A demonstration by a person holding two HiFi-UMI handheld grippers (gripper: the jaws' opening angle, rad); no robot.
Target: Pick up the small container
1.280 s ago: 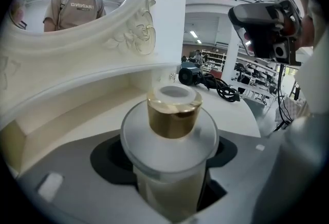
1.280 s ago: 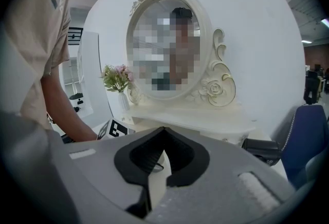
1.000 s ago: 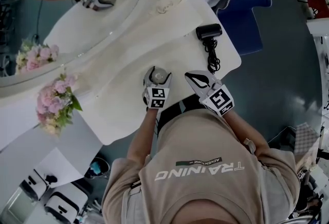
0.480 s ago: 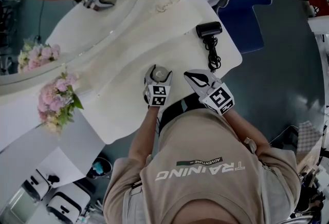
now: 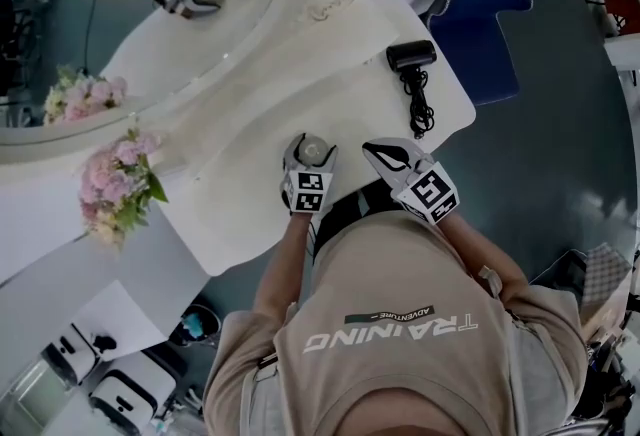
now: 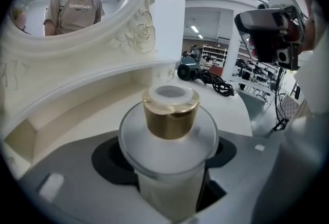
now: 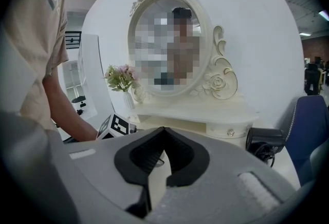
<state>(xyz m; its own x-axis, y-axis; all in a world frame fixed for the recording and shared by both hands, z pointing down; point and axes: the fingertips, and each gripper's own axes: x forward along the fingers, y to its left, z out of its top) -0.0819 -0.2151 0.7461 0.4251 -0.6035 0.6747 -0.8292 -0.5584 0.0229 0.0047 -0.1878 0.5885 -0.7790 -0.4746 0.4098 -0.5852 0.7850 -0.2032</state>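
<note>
Left fingers [image 6: 109, 160] are closed on the container [image 6: 170, 124], one pad each side of its frosted body below the gold cap [image 6: 170, 111], which leaves the cap clear. The container is upright, near the table's [image 5: 240, 186] front edge; I cannot tell if it is lifted. Cap on; frosting hides any contents. Right fingers [image 7: 186, 162]: tips together, empty, parked just beside, out of the way.
</note>
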